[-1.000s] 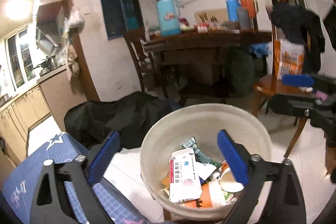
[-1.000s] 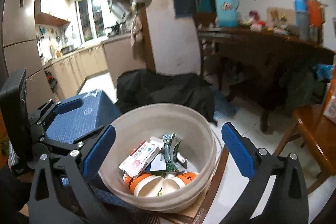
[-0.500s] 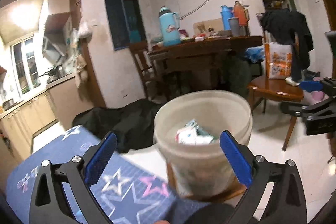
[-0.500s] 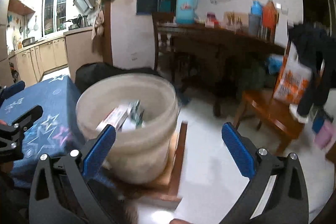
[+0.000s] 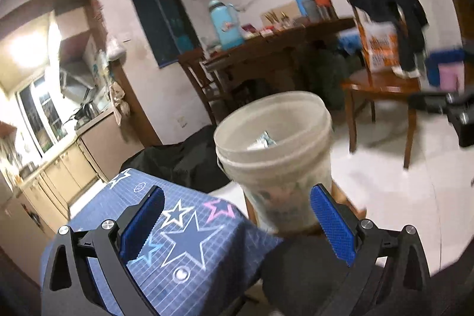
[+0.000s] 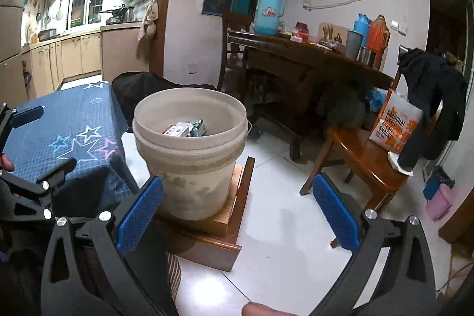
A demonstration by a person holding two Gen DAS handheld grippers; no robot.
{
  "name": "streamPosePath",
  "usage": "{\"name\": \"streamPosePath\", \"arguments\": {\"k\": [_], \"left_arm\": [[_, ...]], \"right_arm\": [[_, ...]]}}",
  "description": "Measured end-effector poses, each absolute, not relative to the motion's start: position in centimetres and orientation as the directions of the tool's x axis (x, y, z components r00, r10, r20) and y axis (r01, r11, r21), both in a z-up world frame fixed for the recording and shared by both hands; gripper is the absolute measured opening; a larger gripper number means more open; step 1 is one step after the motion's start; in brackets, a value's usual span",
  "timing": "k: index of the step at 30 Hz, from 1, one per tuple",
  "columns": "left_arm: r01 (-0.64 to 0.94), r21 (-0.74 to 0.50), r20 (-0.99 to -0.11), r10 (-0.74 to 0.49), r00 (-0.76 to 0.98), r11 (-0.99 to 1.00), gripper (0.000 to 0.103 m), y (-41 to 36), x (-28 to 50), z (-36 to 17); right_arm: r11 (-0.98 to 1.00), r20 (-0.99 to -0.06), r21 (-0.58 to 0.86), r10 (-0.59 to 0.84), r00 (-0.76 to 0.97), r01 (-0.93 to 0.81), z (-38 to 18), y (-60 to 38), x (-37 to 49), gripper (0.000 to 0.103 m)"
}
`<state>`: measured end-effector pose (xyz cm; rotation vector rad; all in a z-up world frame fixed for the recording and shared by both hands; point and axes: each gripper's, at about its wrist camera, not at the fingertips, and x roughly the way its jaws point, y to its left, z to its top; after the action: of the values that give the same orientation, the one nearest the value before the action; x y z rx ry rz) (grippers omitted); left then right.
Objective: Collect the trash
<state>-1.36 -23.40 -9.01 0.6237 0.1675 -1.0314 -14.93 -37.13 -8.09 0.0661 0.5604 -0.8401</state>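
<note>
Both claws, your left gripper (image 5: 237, 222) and right gripper (image 6: 237, 212), hang spread and empty. Trash, a carton (image 6: 177, 128) and wrappers, already lies in the bucket (image 6: 189, 151) on a wooden stand (image 6: 226, 222) beside the star-print table's (image 6: 59, 123) corner; I'd judge collection nearly finished.

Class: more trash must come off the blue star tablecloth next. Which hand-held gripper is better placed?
Probably left: the left hand-held gripper hangs open over the tablecloth; the right faces the bucket.
</note>
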Motion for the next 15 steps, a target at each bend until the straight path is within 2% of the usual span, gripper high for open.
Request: {"name": "streamPosePath", "arguments": {"k": [3, 6, 10, 15], "left_arm": [[0.837, 0.454, -0.452, -0.731, 0.511, 0.305, 0.098, -22.3, -2.9, -8.2], [0.855, 0.436, -0.482, -0.73, 0.484, 0.279, 0.098, -21.3, -3.6, -6.5], [0.883, 0.372, -0.466, -0.765, 0.444, 0.285, 0.098, -20.5, -4.3, -4.0], [0.863, 0.383, -0.445, -0.753, 0.486, 0.33, 0.098, -21.1, -5.5, -4.5]], "right_arm": [[0.653, -0.526, -0.177, -0.695, 0.49, 0.737, -8.2, -36.9, -15.7, 0.098], [0.648, -0.548, -0.132, -0.678, 0.49, 0.75, -7.7, -37.1, -16.9, 0.098], [0.647, -0.503, -0.079, -0.683, 0.53, 0.758, -5.9, -36.5, -18.0, 0.098], [0.665, -0.442, -0.06, -0.686, 0.578, 0.744, -4.2, -34.9, -18.6, 0.098]]}}
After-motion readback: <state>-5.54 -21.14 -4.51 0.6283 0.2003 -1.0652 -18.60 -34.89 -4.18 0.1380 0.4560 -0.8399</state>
